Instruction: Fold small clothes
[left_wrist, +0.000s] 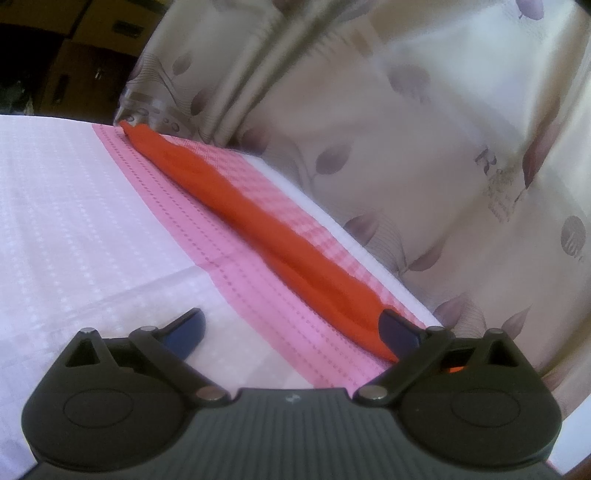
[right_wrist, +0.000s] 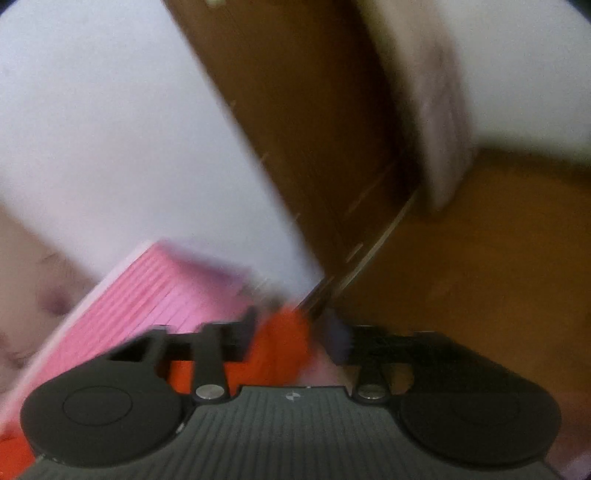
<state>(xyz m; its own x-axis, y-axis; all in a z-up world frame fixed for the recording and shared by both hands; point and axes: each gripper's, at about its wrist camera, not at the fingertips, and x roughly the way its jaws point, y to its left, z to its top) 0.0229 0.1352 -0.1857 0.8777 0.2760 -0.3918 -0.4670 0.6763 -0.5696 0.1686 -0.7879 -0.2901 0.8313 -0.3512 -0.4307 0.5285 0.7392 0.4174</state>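
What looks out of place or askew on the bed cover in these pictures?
The orange garment lies as a long narrow ridge along the pink stripe of the cover, bunched rather than flat. Its near end sits by the open left gripper. The right wrist view is too blurred to judge.

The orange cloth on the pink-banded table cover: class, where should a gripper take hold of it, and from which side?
Probably at the near end of the orange cloth, coming in low along its length. It lies as a long flat strip, and that end lies beside the open left gripper.
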